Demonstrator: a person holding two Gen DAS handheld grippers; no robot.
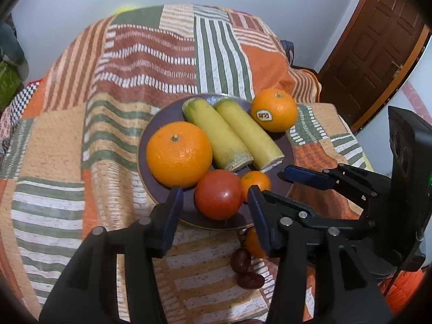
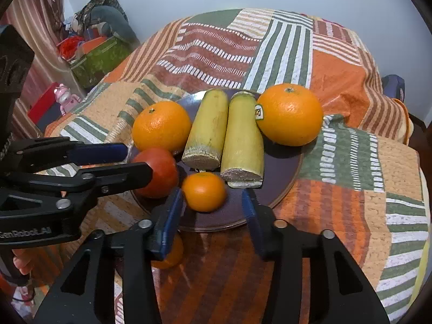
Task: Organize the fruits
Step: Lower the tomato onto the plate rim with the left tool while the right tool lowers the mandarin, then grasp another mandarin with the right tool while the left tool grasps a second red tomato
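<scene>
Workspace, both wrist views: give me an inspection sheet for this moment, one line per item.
Surface: patchwork cloth covering the table.
Job's things: dark plate holds two oranges, one stickered, one plain, two yellow-green cut stalk pieces, a tomato and a small mandarin.
Clutter: another mandarin and dark red fruits lie on the cloth off the plate.
Grippers: left gripper open, fingers either side of the tomato; right gripper open before the small mandarin.
Cables: nothing seen.
Surroundings: wooden door, green box, white wall.
</scene>
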